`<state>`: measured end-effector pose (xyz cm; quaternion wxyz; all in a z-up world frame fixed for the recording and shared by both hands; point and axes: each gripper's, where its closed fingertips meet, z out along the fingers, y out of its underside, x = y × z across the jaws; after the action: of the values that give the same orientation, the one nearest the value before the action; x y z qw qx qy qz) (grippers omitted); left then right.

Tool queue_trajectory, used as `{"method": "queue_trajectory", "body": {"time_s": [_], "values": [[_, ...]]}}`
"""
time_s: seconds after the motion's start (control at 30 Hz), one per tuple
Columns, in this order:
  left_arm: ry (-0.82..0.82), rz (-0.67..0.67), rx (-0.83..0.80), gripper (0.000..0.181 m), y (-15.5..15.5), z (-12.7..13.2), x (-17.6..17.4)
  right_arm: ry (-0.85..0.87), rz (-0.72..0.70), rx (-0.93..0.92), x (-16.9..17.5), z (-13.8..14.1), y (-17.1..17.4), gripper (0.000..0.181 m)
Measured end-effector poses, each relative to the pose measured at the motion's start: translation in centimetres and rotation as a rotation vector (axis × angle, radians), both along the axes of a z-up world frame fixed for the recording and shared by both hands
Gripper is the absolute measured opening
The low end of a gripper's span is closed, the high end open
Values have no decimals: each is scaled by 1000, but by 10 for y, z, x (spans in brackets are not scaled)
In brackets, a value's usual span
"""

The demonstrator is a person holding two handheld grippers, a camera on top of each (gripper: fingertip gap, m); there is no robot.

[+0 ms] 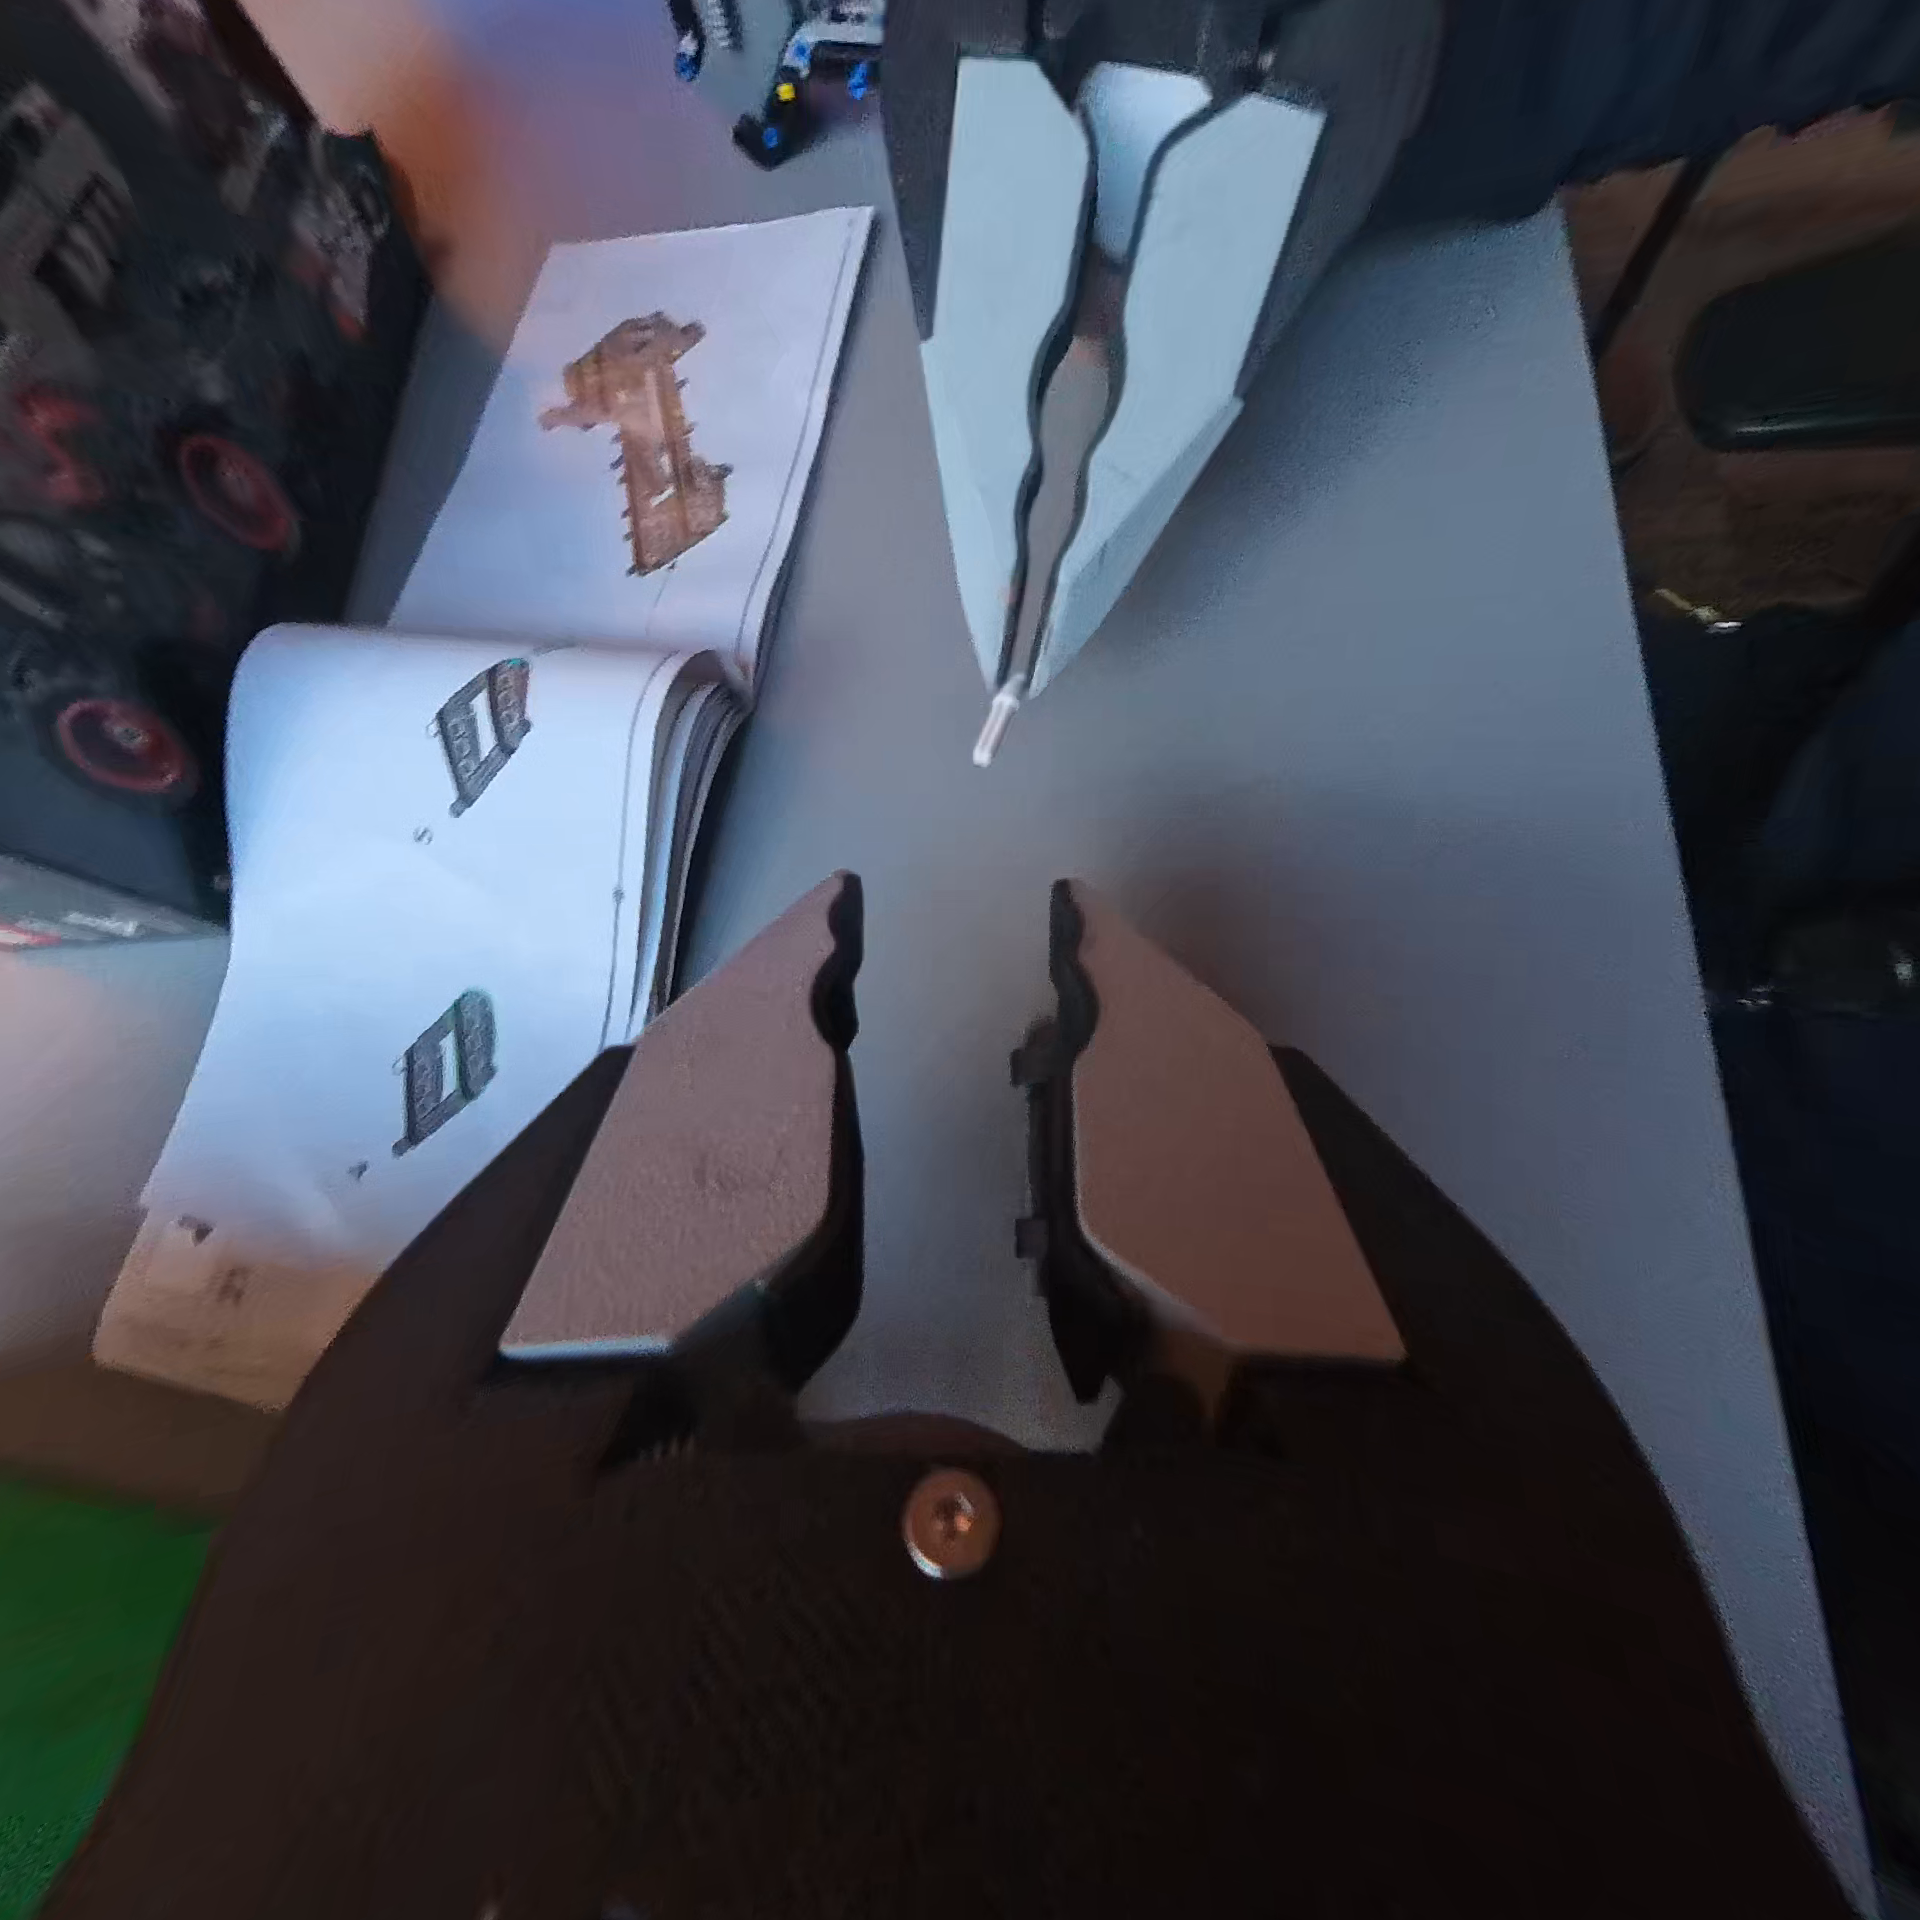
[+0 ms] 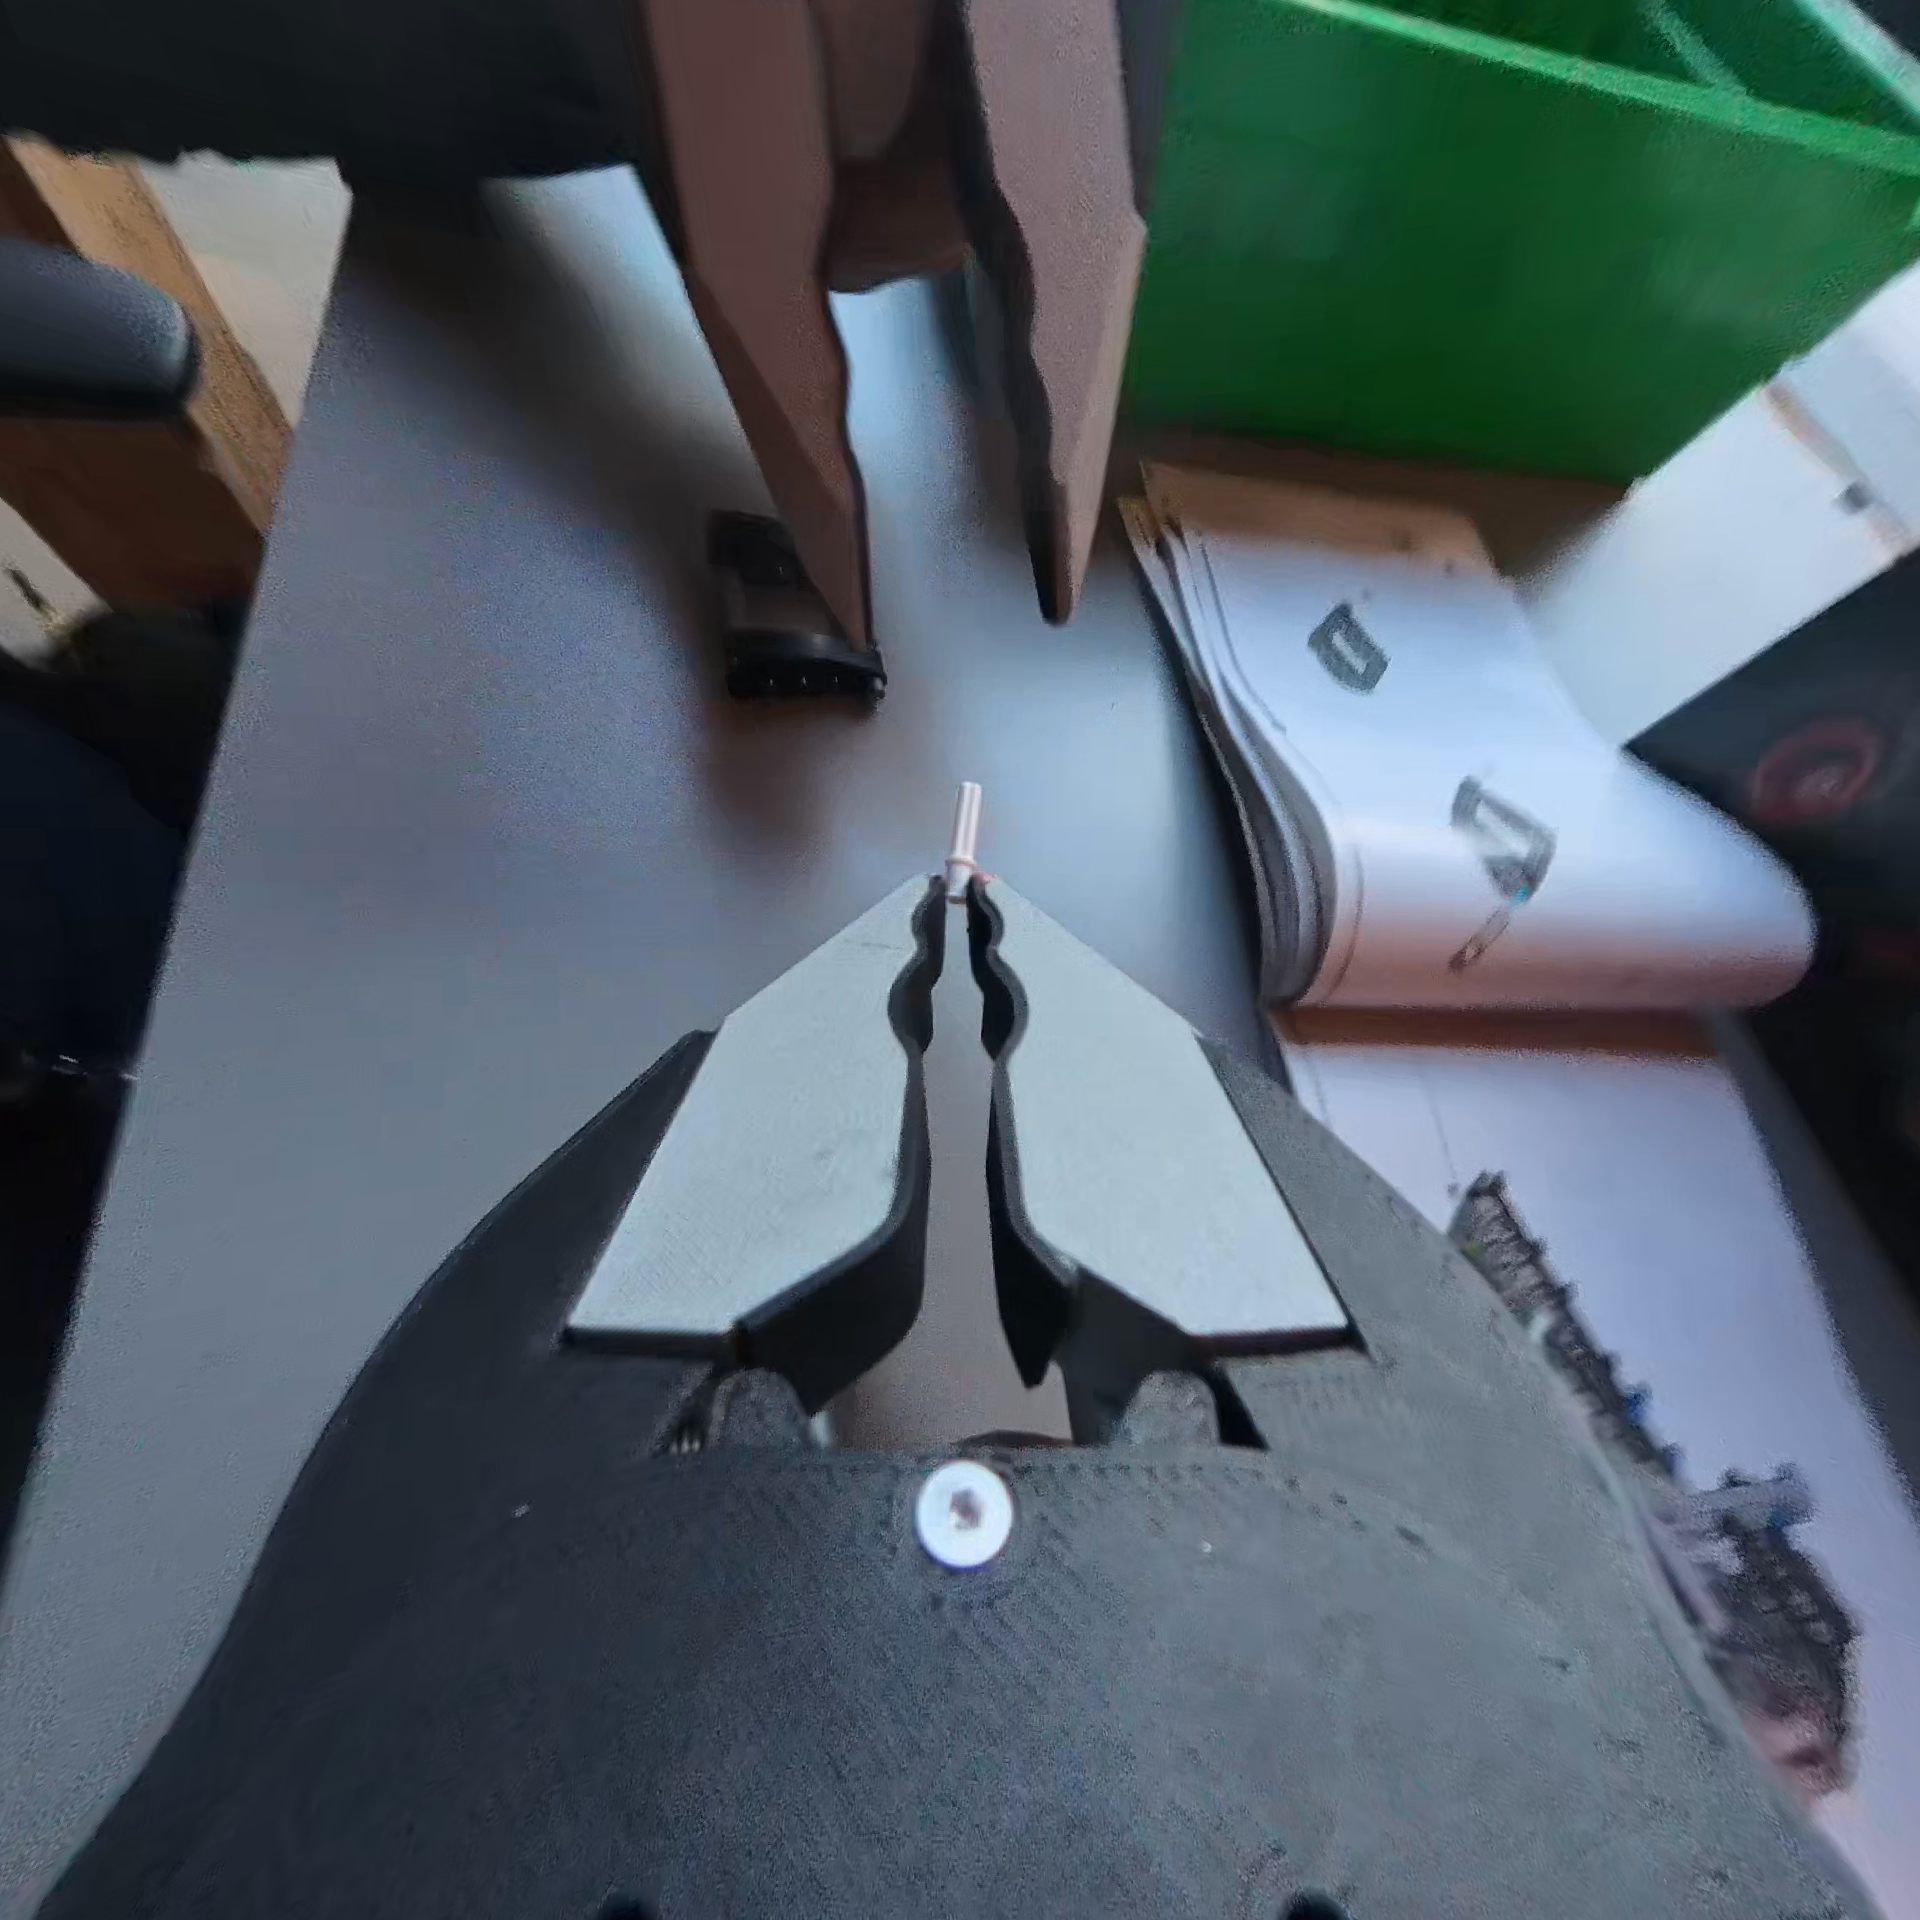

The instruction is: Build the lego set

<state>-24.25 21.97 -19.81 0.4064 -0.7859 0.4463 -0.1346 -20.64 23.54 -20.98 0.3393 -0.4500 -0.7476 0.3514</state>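
Note:
My right gripper (image 2: 956, 883), with grey-blue fingers, is shut on a small white pin (image 2: 964, 831) that sticks out past its tips. It hangs just above the grey table (image 2: 520, 831). The left wrist view shows it (image 1: 1023, 665) facing my left gripper with the pin (image 1: 992, 717) pointing toward me. My left gripper (image 1: 954, 894), with brown fingers, is open and low over the table. A black lego piece (image 2: 790, 623) lies on the table, partly hidden beneath one brown finger (image 2: 810, 436). It peeks out along that finger's inner edge (image 1: 1034, 1122).
An open instruction booklet (image 1: 468, 831) lies beside the grippers and also shows in the right wrist view (image 2: 1455, 790). A green box (image 2: 1455, 229) stands behind it. A black box with red wheels printed on it (image 1: 156, 468) and loose lego parts (image 1: 790, 94) are farther off. The table edge (image 1: 1662, 779) runs alongside. There is about 5 cm between the tips of the two grippers.

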Motion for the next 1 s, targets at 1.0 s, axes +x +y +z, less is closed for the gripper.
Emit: {"method": "queue_trajectory", "body": {"time_s": [1.0], "values": [[-66,-90,189,0,-8,4,17,121,124,19,-25,20,-28,2]]}}
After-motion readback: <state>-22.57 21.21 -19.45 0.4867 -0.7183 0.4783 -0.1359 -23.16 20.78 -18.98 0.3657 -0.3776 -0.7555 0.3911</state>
